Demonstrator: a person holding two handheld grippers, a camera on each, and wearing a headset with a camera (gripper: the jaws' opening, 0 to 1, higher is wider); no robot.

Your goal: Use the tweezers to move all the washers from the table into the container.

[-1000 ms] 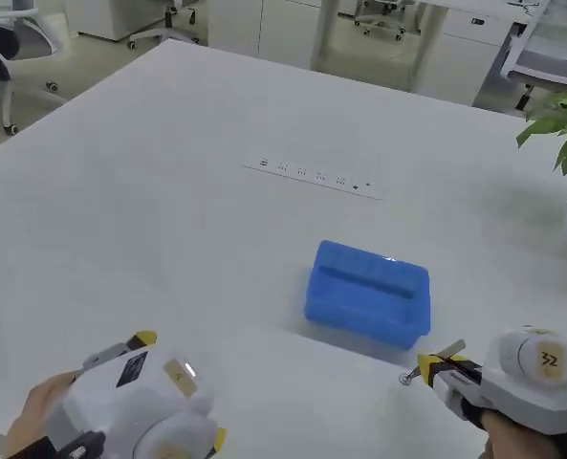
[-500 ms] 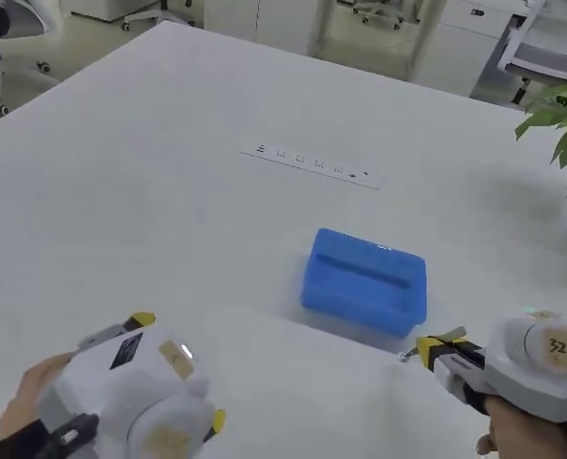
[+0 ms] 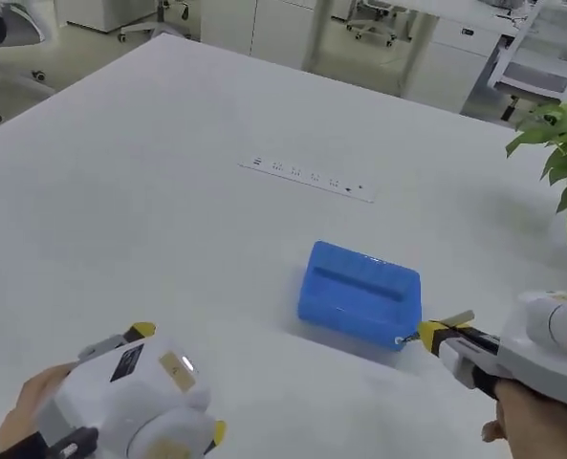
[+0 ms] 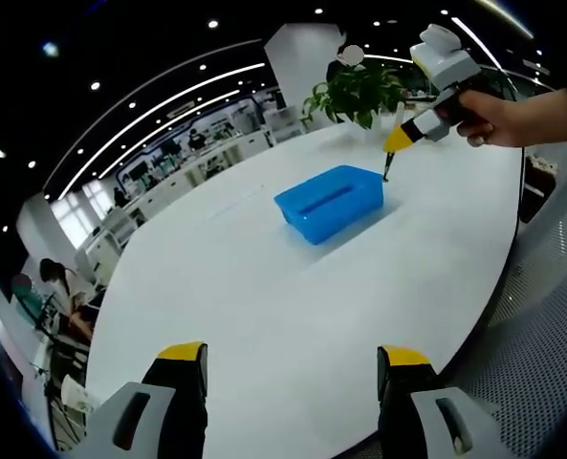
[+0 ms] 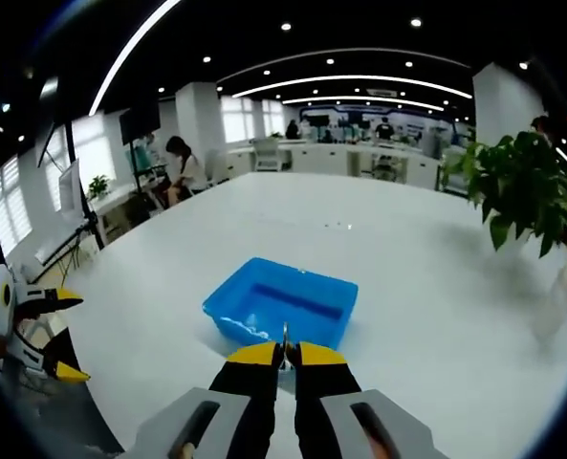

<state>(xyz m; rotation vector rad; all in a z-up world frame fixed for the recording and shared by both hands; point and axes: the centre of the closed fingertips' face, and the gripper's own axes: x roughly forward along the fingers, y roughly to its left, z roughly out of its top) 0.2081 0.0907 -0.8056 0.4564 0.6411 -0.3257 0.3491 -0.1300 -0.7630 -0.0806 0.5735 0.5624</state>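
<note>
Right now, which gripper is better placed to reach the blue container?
Right. The right gripper is shut on the tweezers, tip beside the blue container; the left gripper is open, farther back.

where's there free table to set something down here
The widest bare table lies left of the blue container, between the socket strip and the open left claw. Beyond the strip is free too. Crowded only at the container's near right corner, where the right claw holds tweezers.
</note>
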